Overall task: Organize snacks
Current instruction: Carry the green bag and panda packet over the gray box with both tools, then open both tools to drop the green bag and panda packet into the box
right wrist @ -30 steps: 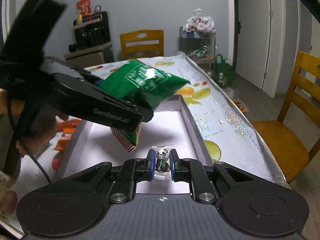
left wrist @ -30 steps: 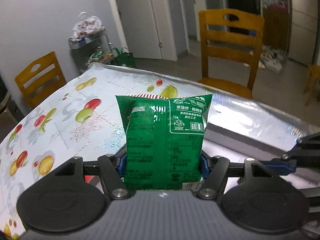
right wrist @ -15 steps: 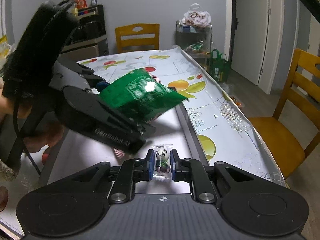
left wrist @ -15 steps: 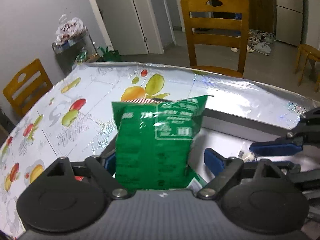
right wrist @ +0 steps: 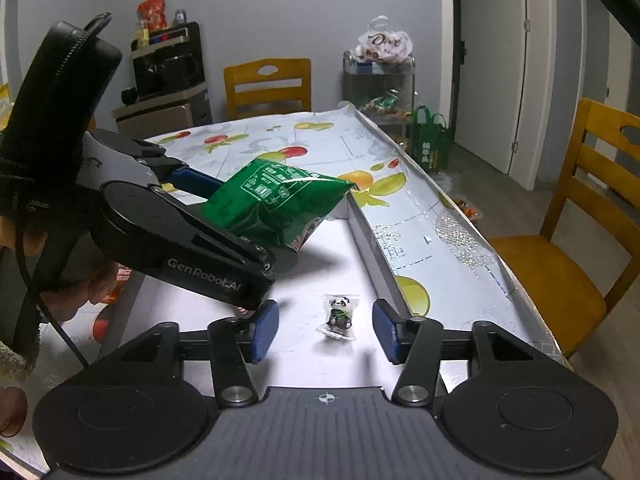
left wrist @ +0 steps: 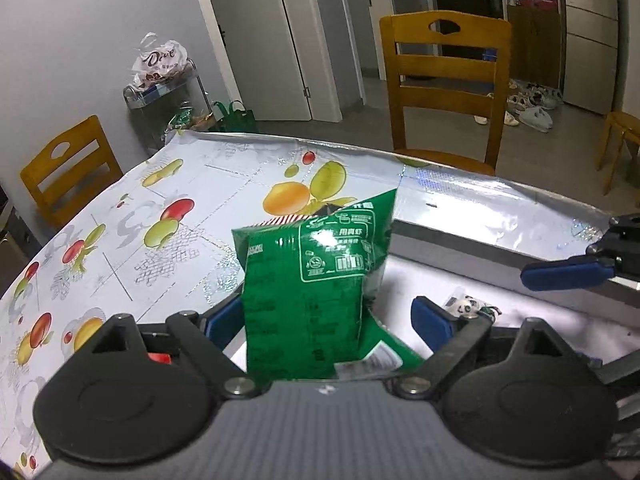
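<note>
Green snack bag (left wrist: pixel 308 300): puffed foil pouch, lying between the spread fingers of my left gripper (left wrist: pixel 328 320), its lower end toward the camera and its striped top seal pointing away. I am judging it light, soft and crackly, with slick film and brittle contents; the flat seal or a lower corner looks like the safest hold, with only mild pressure. The fingers are standing wide apart; the left pad is at the bag's edge, though I cannot tell whether it is touching, and the right pad is clear of it.

Panda candy (right wrist: pixel 340 314): small clear-wrapped sweet, resting on the floor of the white tray (right wrist: pixel 362 224), between the parted fingers of my right gripper (right wrist: pixel 326 330) and touched by neither. Likely very light and slippery; I am planning any pinch across its middle.

View notes: the right wrist camera is showing the bag from the side, tilted over the tray's far end beside the tablecloth (right wrist: pixel 420 216), with the left gripper body under it. The left wrist camera is showing only the bag's printed back, the candy (left wrist: pixel 466 304) past it, and one blue fingertip (left wrist: pixel 564 274) of the right gripper.
</note>
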`<state>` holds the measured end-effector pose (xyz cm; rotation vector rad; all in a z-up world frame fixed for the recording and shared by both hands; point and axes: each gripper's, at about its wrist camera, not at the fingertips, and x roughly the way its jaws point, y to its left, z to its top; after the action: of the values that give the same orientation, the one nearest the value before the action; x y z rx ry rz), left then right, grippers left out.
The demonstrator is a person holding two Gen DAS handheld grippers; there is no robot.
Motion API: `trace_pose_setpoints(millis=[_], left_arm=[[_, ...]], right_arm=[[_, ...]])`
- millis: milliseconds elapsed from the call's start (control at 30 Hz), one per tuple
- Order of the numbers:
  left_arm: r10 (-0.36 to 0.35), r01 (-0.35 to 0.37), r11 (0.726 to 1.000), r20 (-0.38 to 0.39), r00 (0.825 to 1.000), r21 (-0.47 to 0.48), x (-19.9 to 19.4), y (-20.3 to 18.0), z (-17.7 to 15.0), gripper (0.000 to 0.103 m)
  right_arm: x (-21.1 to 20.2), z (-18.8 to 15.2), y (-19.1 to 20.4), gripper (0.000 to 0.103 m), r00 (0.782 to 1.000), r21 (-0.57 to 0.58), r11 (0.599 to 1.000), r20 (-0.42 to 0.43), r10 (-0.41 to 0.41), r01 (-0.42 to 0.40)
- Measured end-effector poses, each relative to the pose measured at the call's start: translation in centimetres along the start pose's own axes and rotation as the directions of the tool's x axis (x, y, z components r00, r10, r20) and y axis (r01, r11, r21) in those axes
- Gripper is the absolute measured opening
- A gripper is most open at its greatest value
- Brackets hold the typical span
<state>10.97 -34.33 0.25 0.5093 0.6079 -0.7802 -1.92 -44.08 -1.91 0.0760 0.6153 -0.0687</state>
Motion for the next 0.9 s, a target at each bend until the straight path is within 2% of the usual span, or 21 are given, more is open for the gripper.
trace_pose_setpoints(millis=[67,200,333,900], left_arm=[[-0.004,0.005,1.000,0.010,1.000,-0.011,-0.6,0.2,-0.1,0.091],[-0.007,0.008,1.000,0.034,0.999,-0.026,-2.0,0.4,-0.5,0.091],[-0.017,0.021,0.998,0.066,0.998,-0.057,-3.6,0.7,-1.0,0.094],[-0.025,0.045,0.987,0.132,0.991,-0.153,-8.9,2.0,-3.9,0.097]], right_arm=[[-0.3,0.0,0.2,0.066,1.000,0.001,1.000,0.010,-0.005,0.005],[-0.8,0.1,0.5,0.070,1.000,-0.001,1.000,0.025,-0.005,0.005],[-1.3,0.0,0.7,0.077,0.999,0.009,1.000,0.040,0.011,-0.011],[-2.5,0.3,2.8,0.085,0.999,0.008,1.000,0.054,-0.005,0.005]])
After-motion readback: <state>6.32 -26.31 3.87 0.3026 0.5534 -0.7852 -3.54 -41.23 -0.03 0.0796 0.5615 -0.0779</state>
